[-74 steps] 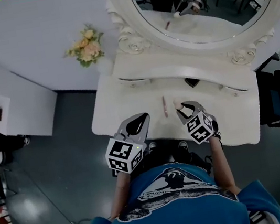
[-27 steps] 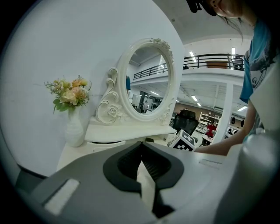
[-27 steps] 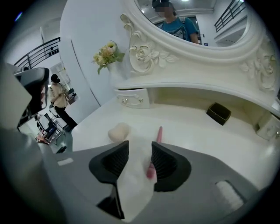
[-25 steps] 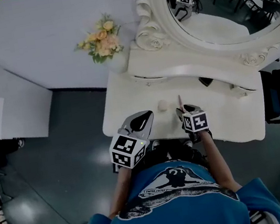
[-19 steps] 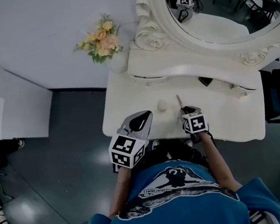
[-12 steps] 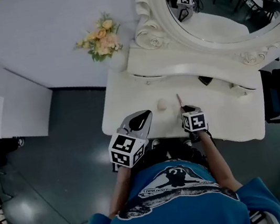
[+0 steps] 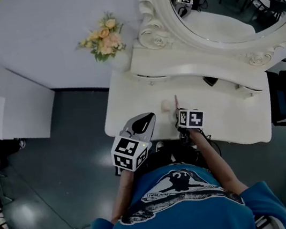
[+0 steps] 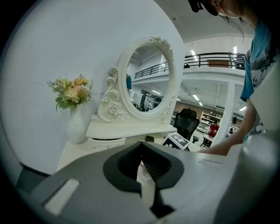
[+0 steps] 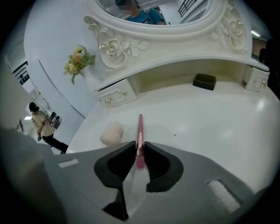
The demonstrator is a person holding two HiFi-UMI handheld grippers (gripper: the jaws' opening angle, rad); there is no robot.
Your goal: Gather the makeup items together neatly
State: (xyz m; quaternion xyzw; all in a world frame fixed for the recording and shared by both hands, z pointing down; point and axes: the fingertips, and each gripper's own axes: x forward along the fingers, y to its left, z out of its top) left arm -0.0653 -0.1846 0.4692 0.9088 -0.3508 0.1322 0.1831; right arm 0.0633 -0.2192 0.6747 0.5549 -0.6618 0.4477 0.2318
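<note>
Over the white vanity top (image 9: pixel 210 118), right gripper (image 9: pixel 139 146) is pinching a slim pink makeup pencil (image 9: pixel 140 131) near the beige sponge (image 9: pixel 112 133); left gripper (image 8: pixel 141 151) is pressed together, empty.

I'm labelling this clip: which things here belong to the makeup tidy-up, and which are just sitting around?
Part of the job:
- pink makeup pencil, clamped in the right hand-held gripper
- beige makeup sponge, on the tabletop beside it

Just lying about:
- flower vase
- mirror
- small dark box at the back (possibly makeup; too small to tell)
</note>
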